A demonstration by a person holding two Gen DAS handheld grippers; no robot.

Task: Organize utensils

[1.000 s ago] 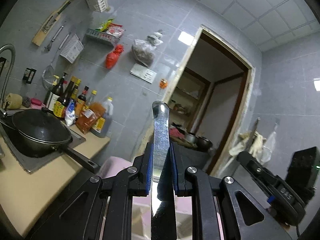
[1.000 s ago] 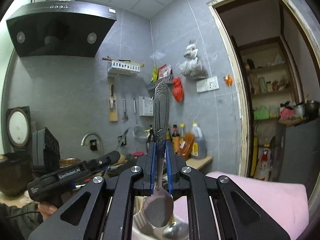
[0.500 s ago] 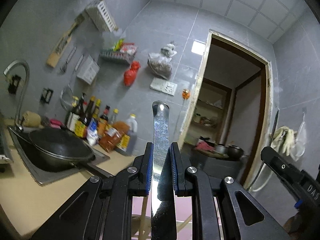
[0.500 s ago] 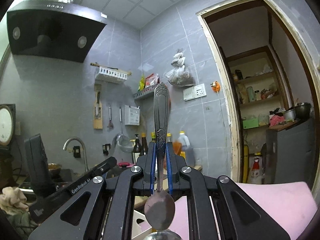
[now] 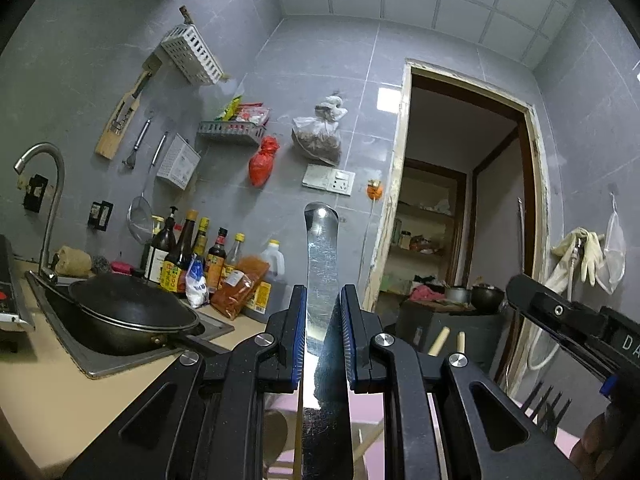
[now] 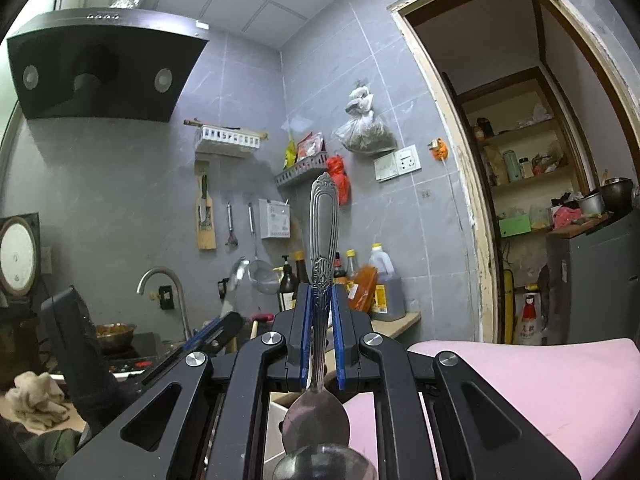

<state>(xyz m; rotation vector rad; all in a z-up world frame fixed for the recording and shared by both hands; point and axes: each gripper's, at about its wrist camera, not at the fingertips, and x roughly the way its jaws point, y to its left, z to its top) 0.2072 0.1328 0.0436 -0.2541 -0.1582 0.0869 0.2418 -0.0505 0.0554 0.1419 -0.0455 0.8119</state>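
Note:
My left gripper (image 5: 322, 300) is shut on a flat steel utensil (image 5: 320, 248), held upright with its rounded handle end on top. Its wider lower part runs down out of view. My right gripper (image 6: 320, 300) is shut on an ornate spoon (image 6: 323, 232), handle up and bowl (image 6: 316, 416) hanging below the pads. A second spoon bowl (image 6: 324, 466) lies just beneath it, over a white container (image 6: 280, 416). Chopstick ends (image 5: 440, 340) and dark fork tines (image 5: 548, 404) stand up low in the left wrist view. The right gripper's body (image 5: 560, 316) shows there at the right.
A black wok (image 5: 128, 312) sits in the sink under a faucet (image 5: 48, 184). Sauce bottles (image 5: 192, 256) line the counter's back. A pink cloth (image 6: 520, 380) covers the surface at lower right. An open doorway (image 6: 532, 200) leads to shelves. A range hood (image 6: 100, 68) hangs upper left.
Both grippers have sunk, so the kitchen sits higher in each view. The left gripper rolled toward upright. Each utensil stays clamped as before.

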